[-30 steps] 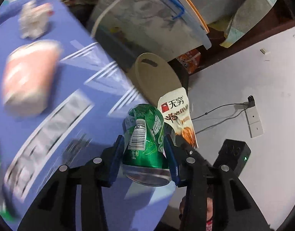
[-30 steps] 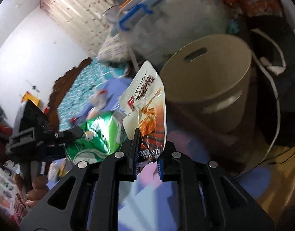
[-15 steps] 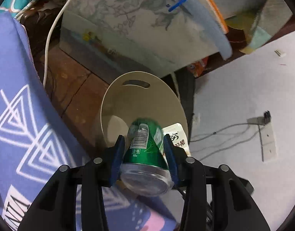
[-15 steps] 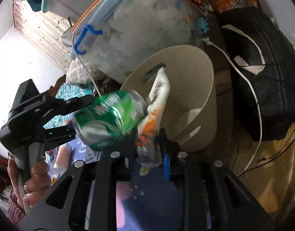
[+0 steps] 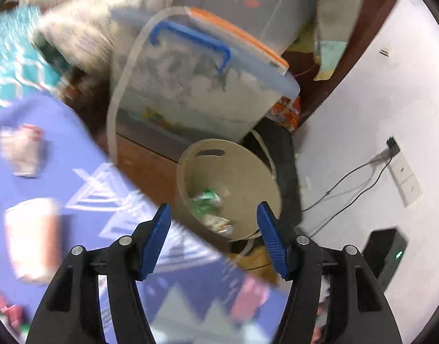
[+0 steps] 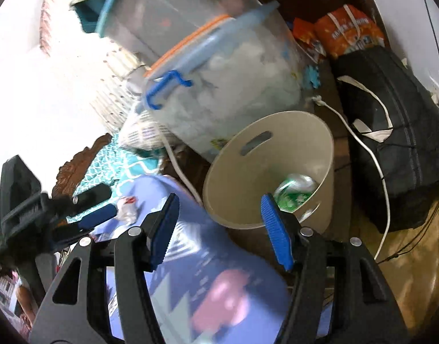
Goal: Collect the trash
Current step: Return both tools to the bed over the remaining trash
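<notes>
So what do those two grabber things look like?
Both look alike. The left gripper and right gripper have black plastic frames with triangular cut-outs, round silver bolts, and two fingers tipped with ribbed blue pads.

Lying inside the beige bin [image 6: 276, 154]: a crushed green can [image 6: 294, 190], resting on its side against the bin's far wall, silver end showing. Sitting just beside the can [image 5: 205, 199], a crumpled snack wrapper [image 5: 219, 223], blurred. Waiting on the purple cloth [image 5: 84, 200], near its left edge: a pale pink-and-white packet [image 5: 30, 238] and crumpled white trash [image 5: 20, 150].
</notes>
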`<action>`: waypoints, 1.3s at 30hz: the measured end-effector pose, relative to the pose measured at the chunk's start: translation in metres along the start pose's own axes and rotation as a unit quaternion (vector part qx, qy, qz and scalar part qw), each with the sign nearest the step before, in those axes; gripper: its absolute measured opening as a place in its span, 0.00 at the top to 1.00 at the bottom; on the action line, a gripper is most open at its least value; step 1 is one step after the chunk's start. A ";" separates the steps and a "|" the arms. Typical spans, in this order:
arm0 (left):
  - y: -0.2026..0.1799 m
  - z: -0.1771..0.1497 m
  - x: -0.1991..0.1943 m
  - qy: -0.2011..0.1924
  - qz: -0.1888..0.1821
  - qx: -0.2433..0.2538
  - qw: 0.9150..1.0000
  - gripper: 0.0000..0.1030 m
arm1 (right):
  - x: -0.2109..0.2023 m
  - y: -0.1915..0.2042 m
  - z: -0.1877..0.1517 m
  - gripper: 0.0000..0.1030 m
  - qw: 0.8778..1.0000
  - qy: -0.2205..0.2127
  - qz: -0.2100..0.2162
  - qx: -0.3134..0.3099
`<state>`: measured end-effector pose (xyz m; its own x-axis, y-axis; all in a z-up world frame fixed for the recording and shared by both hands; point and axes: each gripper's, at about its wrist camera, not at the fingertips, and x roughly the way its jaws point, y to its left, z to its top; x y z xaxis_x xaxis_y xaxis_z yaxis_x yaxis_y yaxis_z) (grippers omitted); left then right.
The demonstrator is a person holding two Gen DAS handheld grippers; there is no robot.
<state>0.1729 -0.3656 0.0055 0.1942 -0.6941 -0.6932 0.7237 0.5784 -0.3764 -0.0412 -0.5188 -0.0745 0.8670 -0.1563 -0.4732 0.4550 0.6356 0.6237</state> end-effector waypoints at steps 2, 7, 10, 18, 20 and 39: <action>0.004 -0.024 -0.032 -0.027 0.040 0.023 0.999 0.40 | -0.011 0.014 -0.018 0.33 1.000 -0.006 0.000 -0.004; 0.034 -0.085 -0.093 -0.056 0.127 0.034 0.990 0.39 | -0.025 0.051 -0.069 0.31 0.999 0.013 0.023 -0.017; 0.060 -0.119 -0.121 -0.057 0.180 0.019 0.982 0.39 | -0.025 0.077 -0.100 0.30 0.998 0.033 0.041 -0.034; 0.130 -0.189 -0.195 -0.074 0.278 -0.049 0.957 0.39 | -0.017 0.147 -0.161 0.30 0.988 0.085 0.075 -0.103; 0.146 -0.205 -0.212 -0.079 0.299 -0.068 0.948 0.38 | -0.014 0.164 -0.178 0.30 0.984 0.095 0.079 -0.125; 0.226 -0.268 -0.295 -0.132 0.373 -0.188 0.899 0.33 | 0.021 0.267 -0.237 0.30 0.955 0.125 0.108 -0.245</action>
<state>0.1016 0.0848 -0.0399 0.7196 -0.1017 -0.6869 0.0614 0.9947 -0.0829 0.0499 -0.1730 -0.0656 0.8262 0.1644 -0.5388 0.0691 0.9196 0.3867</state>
